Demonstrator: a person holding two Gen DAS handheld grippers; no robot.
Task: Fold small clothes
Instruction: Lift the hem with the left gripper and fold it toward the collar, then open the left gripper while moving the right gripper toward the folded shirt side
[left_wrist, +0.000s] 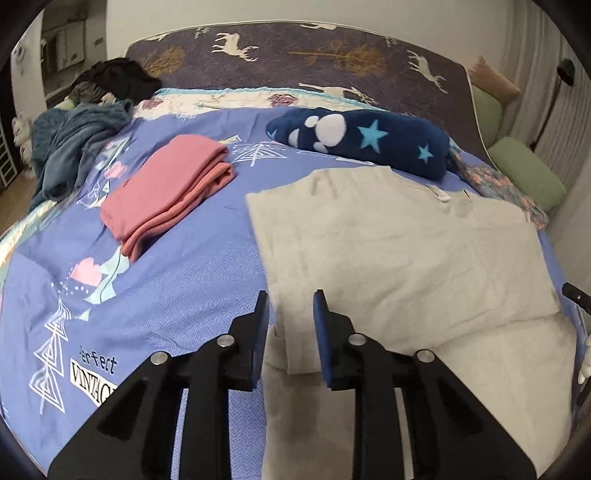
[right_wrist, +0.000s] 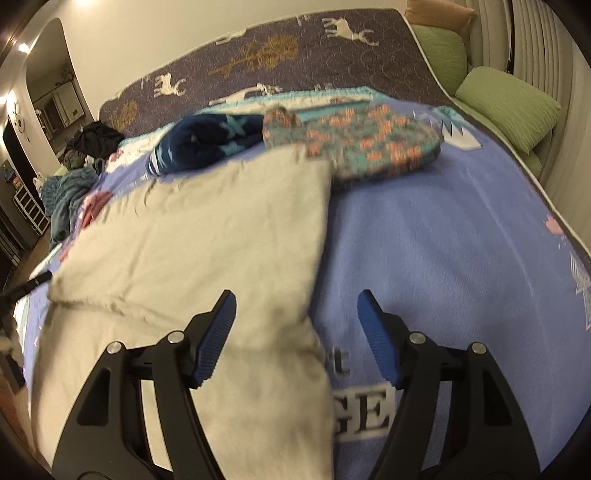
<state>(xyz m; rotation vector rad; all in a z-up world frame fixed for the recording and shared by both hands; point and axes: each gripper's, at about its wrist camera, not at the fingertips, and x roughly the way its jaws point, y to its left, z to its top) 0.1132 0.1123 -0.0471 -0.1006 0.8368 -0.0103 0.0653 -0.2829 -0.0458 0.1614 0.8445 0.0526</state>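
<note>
Blue printed bedspread (left_wrist: 177, 295) bears beige garment (left_wrist: 399, 251) and pink folded cloth (left_wrist: 166, 206).

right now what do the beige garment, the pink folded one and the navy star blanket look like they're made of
Beige garment: thin matte woven or jersey cloth, probably cotton; it lies flat with soft creases.
Pink folded garment: a fine ribbed knit, judging by the ridged texture along its edges.
Navy star blanket: likely fleece; plump, fuzzy-looking, no sheen.
The blur leaves the exact fibres open.
</note>
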